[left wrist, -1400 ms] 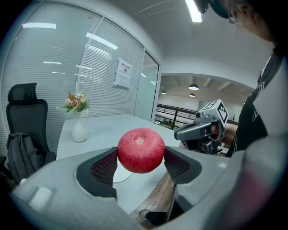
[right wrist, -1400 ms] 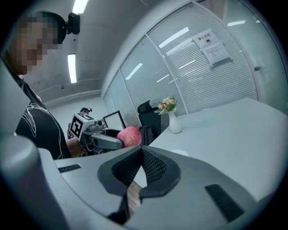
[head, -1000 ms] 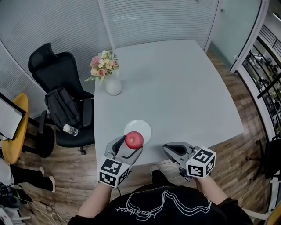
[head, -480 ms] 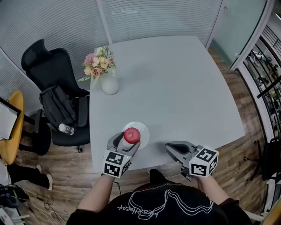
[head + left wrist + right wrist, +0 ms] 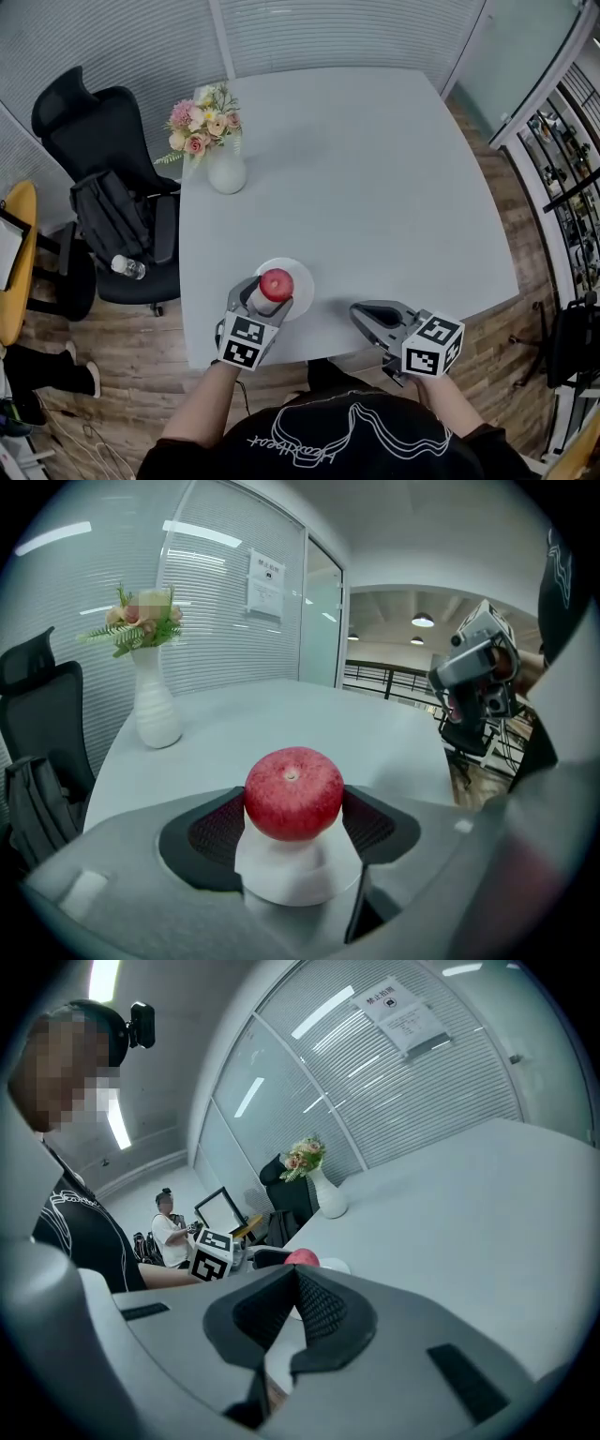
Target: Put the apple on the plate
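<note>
My left gripper (image 5: 269, 294) is shut on a red apple (image 5: 276, 283) and holds it just above a small white plate (image 5: 300, 281) near the table's front edge. In the left gripper view the apple (image 5: 293, 793) sits between the two dark pads, with the plate (image 5: 298, 874) right beneath it. Whether the apple touches the plate I cannot tell. My right gripper (image 5: 365, 320) hovers shut and empty at the front edge, to the right of the plate. In the right gripper view its pads meet (image 5: 292, 1309), and the apple (image 5: 302, 1258) shows beyond them.
The grey table (image 5: 375, 187) stretches wide behind the plate. A white vase of flowers (image 5: 225, 169) stands at its back left corner. A black office chair (image 5: 103, 187) with a bag and a bottle is left of the table. Another person (image 5: 169, 1232) sits in the background.
My left gripper has carried the apple forward over the plate and lower toward it. The right gripper has stayed in place, shut.
</note>
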Motion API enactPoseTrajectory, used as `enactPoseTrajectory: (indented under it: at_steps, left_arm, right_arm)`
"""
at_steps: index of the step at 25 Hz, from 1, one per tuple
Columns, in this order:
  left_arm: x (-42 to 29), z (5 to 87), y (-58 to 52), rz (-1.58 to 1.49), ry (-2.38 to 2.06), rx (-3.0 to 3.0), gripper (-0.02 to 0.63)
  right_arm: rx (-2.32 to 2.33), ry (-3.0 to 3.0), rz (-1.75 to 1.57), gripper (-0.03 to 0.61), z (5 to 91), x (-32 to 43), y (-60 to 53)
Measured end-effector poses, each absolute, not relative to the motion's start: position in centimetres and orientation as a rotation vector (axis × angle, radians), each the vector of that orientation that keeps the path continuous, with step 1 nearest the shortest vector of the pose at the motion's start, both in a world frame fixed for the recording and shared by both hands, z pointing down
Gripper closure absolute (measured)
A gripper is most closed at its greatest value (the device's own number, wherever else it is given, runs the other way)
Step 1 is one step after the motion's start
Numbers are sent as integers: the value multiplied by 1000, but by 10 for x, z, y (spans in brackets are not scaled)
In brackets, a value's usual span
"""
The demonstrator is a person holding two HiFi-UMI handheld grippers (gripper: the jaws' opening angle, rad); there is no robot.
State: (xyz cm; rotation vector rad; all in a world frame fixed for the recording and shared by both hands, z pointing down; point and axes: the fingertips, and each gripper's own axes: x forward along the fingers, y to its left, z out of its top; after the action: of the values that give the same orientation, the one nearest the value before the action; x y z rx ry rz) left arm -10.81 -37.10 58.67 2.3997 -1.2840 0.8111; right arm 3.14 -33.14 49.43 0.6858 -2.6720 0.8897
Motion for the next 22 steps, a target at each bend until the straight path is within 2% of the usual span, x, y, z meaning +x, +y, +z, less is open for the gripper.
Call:
enactPoseTrajectory:
  at_steps: [22]
  left_arm:
    - [-103, 614, -370, 924, -1213, 2544, 287]
  right_arm:
    - [763, -2611, 1062, 569, 532, 39, -334]
